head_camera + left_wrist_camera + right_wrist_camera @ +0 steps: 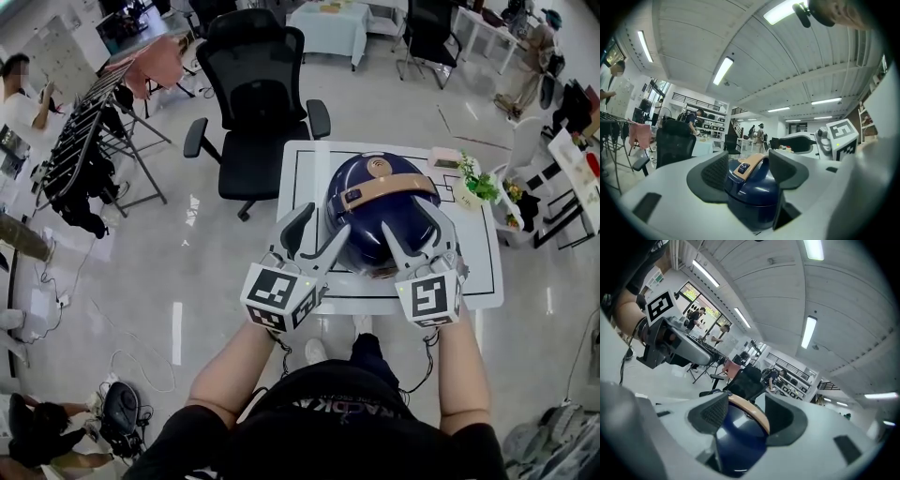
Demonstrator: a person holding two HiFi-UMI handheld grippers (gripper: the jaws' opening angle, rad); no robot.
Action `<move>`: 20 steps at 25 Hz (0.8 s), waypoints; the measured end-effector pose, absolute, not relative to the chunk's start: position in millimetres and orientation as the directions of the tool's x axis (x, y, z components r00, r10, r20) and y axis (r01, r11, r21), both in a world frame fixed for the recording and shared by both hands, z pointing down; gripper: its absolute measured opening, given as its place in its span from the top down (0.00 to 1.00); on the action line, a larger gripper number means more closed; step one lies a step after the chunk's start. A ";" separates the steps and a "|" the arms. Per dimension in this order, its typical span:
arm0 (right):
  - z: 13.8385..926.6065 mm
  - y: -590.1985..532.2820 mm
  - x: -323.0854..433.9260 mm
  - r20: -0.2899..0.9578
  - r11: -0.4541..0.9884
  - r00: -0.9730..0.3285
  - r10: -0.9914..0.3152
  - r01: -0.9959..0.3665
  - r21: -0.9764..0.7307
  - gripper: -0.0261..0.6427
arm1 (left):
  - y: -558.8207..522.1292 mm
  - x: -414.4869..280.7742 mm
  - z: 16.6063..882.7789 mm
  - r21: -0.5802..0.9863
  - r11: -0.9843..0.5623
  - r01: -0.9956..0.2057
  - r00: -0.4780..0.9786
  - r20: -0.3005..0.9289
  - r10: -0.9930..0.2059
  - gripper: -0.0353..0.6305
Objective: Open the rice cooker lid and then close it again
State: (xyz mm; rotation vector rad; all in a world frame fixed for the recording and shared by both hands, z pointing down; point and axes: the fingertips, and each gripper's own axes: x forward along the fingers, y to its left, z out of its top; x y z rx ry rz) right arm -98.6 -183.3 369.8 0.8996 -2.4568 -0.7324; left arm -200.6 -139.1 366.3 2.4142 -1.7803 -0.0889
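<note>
Head view: the rice cooker (380, 211) sits on the white bench (309, 159), lid shut. The left claw (323, 223) and right claw (412, 225) both stand spread wide at the cooker's near side.

Left gripper view: the claw (747, 164) gapes, with the cooker (752, 197) low between its jaws.

Right gripper view: the claw (745, 406) gapes too, with the cooker's tan handle (752, 413) between its jaws.

**Q:** What sort of place is this?
**A:** An open-plan lab or office. A black swivel chair (255, 103) stands beyond a white desk (298, 180), a far desk (330, 28) is cloth-covered, cables (49, 309) trail on the left floor, and strip lights (723, 70) run overhead.
</note>
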 end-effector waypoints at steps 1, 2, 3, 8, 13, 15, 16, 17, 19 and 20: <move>371.3 -186.3 -99.0 0.209 0.646 -0.700 -0.683 -0.447 0.619 0.62 | -141.3 -200.5 366.5 0.145 -0.286 -0.947 0.295 0.039 -0.955 0.54; 373.0 -189.5 -99.2 0.217 0.639 -0.695 -0.686 -0.431 0.637 0.62 | -143.9 -200.8 367.1 0.145 -0.282 -0.949 0.290 0.042 -0.956 0.55; 375.4 -192.7 -99.4 0.226 0.632 -0.690 -0.687 -0.415 0.654 0.62 | -146.7 -201.1 368.0 0.146 -0.276 -0.950 0.285 0.044 -0.957 0.55; 389.7 -210.5 -99.9 0.267 0.614 -0.683 -0.680 -0.331 0.716 0.62 | -161.6 -200.4 371.7 0.160 -0.249 -0.955 0.261 0.057 -0.964 0.58; 401.4 -230.1 -98.8 0.290 0.598 -0.686 -0.668 -0.263 0.757 0.62 | -178.4 -197.9 378.7 0.156 -0.228 -0.961 0.242 0.074 -0.968 0.62; 405.6 -236.0 -98.9 0.305 0.593 -0.684 -0.663 -0.231 0.771 0.62 | -184.8 -197.4 382.3 0.156 -0.219 -0.963 0.234 0.083 -0.969 0.63; 407.5 -238.9 -99.2 0.310 0.590 -0.684 -0.660 -0.216 0.778 0.62 | -187.9 -197.1 383.7 0.157 -0.215 -0.964 0.231 0.087 -0.969 0.65; 409.0 -241.5 -99.8 0.316 0.588 -0.685 -0.657 -0.203 0.783 0.62 | -190.8 -196.9 384.8 0.157 -0.212 -0.965 0.228 0.091 -0.969 0.66; 411.0 -246.5 -102.0 0.322 0.583 -0.689 -0.649 -0.180 0.792 0.62 | -196.3 -196.7 386.5 0.157 -0.204 -0.966 0.221 0.101 -0.970 0.71; 412.2 -248.7 -103.2 0.327 0.579 -0.689 -0.647 -0.165 0.798 0.62 | -198.9 -196.9 387.2 0.156 -0.200 -0.967 0.217 0.105 -0.970 0.75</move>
